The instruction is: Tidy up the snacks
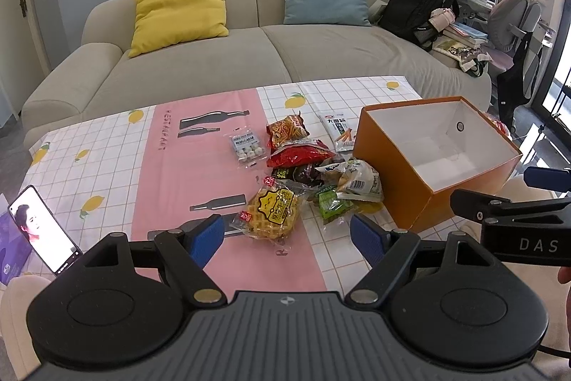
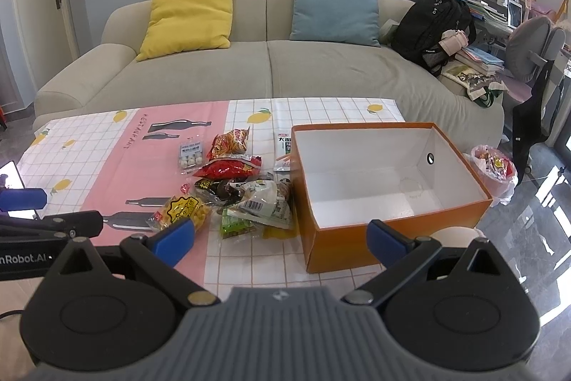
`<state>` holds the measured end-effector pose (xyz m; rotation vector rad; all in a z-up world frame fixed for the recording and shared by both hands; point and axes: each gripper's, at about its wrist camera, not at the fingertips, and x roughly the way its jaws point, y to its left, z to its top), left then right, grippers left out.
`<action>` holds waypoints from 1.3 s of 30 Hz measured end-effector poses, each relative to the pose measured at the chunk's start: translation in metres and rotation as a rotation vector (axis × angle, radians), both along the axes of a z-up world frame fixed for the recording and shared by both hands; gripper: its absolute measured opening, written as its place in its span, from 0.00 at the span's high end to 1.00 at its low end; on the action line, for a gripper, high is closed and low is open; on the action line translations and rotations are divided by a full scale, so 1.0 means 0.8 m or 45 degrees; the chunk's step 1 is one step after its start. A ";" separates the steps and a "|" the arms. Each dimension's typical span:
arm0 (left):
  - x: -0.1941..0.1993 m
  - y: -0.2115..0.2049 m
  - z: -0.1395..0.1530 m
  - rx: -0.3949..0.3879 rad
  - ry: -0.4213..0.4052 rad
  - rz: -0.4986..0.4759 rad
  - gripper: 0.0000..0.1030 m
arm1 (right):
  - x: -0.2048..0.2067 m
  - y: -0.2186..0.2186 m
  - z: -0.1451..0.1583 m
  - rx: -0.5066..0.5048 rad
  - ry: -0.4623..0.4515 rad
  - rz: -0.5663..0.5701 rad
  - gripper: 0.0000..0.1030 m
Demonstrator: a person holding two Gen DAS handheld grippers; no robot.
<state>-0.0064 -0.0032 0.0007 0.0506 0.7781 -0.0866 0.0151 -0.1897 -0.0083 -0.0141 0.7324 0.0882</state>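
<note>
Several snack packets lie in a heap on the patterned tablecloth [image 1: 107,166]: a yellow waffle packet [image 1: 273,211], a red bag [image 1: 303,156], a green packet [image 1: 330,204] and a clear bag of white balls [image 1: 246,149]. To their right stands an empty orange box [image 1: 403,181] with a white inside [image 2: 374,174]. My left gripper [image 1: 287,238] hovers open just short of the waffle packet [image 2: 182,207]. In its own view my right gripper [image 2: 282,240] is open near the box's front corner; its fingers hold nothing.
A phone [image 1: 43,231] with a lit screen leans at the table's left edge. Behind the table runs a beige sofa [image 2: 267,70] with cushions and a black backpack [image 2: 431,27]. A pink bag [image 2: 494,166] sits on the floor right of the box.
</note>
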 end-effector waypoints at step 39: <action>0.054 0.022 -0.011 -0.074 0.138 -0.092 0.13 | 0.029 0.000 -0.027 -0.010 -0.053 0.112 0.03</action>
